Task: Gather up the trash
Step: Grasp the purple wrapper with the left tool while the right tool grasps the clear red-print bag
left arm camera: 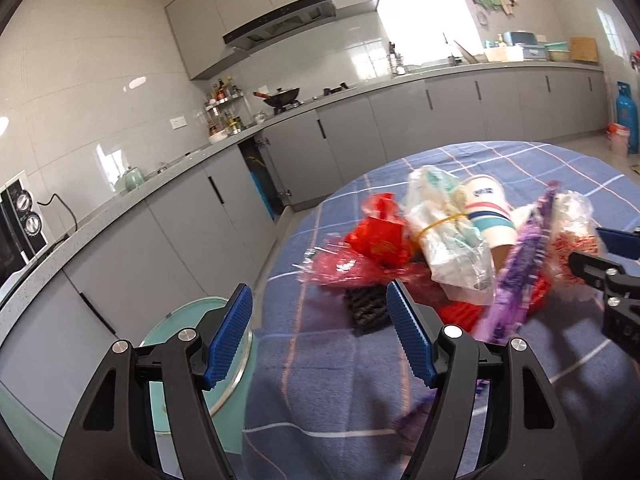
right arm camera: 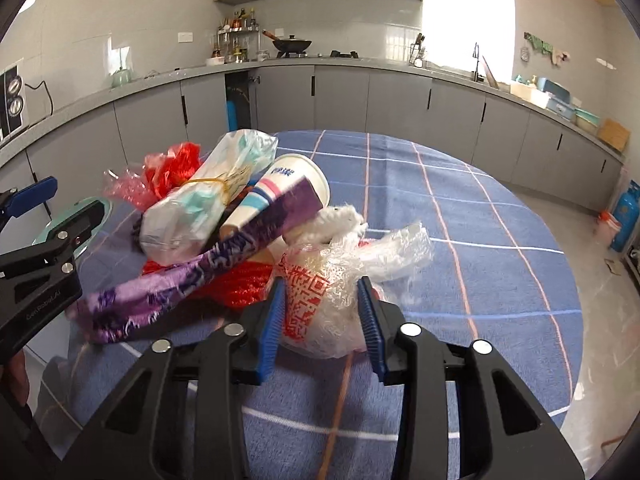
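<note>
right gripper (right arm camera: 322, 316) jaws clamping crumpled plastic bag (right arm camera: 320, 312), left gripper (left arm camera: 320, 336) empty

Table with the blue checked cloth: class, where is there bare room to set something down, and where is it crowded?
Free: the tablecloth right of and behind the clear bag. Crowded: the left side, where the paper cup and purple wrapper pile up.

tablecloth (right arm camera: 460, 216): matt cloth | bag (right arm camera: 332, 304): crinkled clear plastic (glossy) | cup (right arm camera: 280, 188): paper
</note>
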`<state>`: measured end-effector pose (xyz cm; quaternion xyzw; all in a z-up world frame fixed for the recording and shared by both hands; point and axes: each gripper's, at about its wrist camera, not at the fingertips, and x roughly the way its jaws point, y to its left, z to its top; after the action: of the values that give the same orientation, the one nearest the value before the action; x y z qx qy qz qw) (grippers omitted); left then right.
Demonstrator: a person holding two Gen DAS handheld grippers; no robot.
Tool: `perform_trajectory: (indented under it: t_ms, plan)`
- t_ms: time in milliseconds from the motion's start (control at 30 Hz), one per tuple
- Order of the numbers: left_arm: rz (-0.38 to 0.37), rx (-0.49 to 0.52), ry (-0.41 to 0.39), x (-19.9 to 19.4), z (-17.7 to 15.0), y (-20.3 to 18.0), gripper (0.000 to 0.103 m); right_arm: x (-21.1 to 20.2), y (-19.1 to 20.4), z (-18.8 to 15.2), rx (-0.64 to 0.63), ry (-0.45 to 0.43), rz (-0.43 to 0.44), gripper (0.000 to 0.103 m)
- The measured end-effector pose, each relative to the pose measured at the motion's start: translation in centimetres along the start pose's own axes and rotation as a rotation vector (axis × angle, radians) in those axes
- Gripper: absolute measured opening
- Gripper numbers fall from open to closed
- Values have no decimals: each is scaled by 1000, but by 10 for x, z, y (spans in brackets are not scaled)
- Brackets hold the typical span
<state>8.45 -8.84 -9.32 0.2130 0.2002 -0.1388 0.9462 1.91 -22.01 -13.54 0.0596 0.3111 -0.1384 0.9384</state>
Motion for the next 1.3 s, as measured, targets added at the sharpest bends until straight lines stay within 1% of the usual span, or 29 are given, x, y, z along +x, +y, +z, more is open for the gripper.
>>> perform_trajectory:
  t_ms: [100, 333, 467, 700, 767, 800, 867, 900, 933, 1000, 1100, 1167, 1300]
  plan:
    - [-19, 10, -6, -5, -2, -5, 70, -8, 0, -3, -24, -18, -27, 23]
    - [-70, 61, -10, -11, -10, -23, 71, -35, -24, -13, 12, -42, -93, 21]
    - [-124, 78, 22, -9, -17, -36, 71, -43, -35, -24, 34, -28, -107, 20]
    - [-169, 98, 65, -2, -30, -52, 70, -46, -40, -42, 36, -13, -118, 20]
    - [-192, 95, 83, 1, -34, -54, 68, -45, -39, -44, 32, -12, -116, 20]
    - [-206, 93, 91, 2, -36, -55, 65, -45, -38, -45, 30, -12, -115, 20]
    - [-239, 96, 102, 4, -38, -57, 42, -44, -37, -46, 26, -16, -117, 20]
    - [-260, 101, 107, 5, -39, -59, 36, -44, -36, -45, 25, -18, -118, 20]
    - [-281, 106, 114, 5, -40, -61, 24, -43, -36, -44, 26, -18, -118, 20]
    - [-286, 124, 105, 3, -41, -65, 22, -42, -36, -43, 23, -19, -120, 20]
    - [-296, 131, 90, -2, -41, -65, 15, -44, -35, -44, 16, -26, -122, 20]
    - [-283, 130, 70, -8, -39, -63, 11, -46, -33, -44, 8, -33, -125, 20]
    - [-283, 116, 26, -22, -30, -58, 11, -51, -32, -41, 1, -53, -129, 20]
